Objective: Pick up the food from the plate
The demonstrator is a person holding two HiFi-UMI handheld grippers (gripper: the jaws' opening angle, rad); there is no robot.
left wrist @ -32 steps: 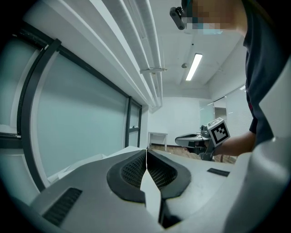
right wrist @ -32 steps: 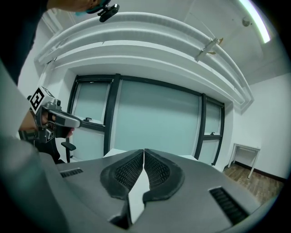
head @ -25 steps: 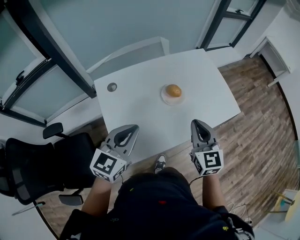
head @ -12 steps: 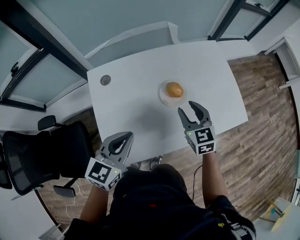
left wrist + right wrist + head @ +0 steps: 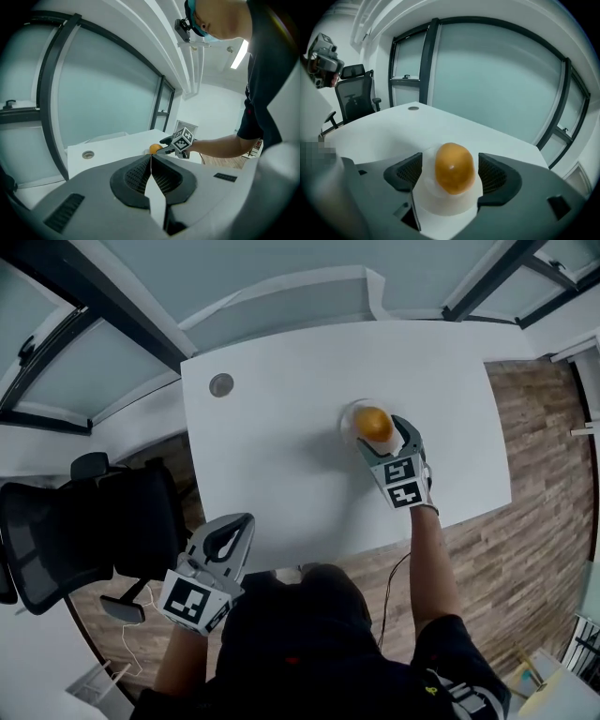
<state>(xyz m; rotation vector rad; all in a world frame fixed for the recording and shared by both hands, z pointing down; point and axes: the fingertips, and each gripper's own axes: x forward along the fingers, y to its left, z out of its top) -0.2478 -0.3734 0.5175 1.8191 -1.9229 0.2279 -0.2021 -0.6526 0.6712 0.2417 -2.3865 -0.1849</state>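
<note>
The food [image 5: 373, 423] is a rounded orange-brown bun on a small white plate [image 5: 348, 417] toward the right of the white table [image 5: 281, 456]. My right gripper [image 5: 382, 435] has reached it. Its jaws have just been opening and now stand wide on either side of the bun [image 5: 453, 168], with gaps between the bun and the dark pads [image 5: 408, 172]. The plate [image 5: 445, 202] lies under the jaws. My left gripper [image 5: 244, 519] hangs shut and empty at the table's near edge; its jaws [image 5: 151, 155] meet in a thin line. From there the bun [image 5: 155, 148] shows far off.
A round grey grommet [image 5: 221, 384] sits in the table's far left corner. A black office chair [image 5: 84, 531] stands left of the table. Glass walls with dark frames run behind it, and wooden floor [image 5: 534, 474] lies to the right.
My right gripper moved forward from the table's near edge to the plate and went from shut to wide open round the bun. My left gripper sank back slightly and stayed shut.
</note>
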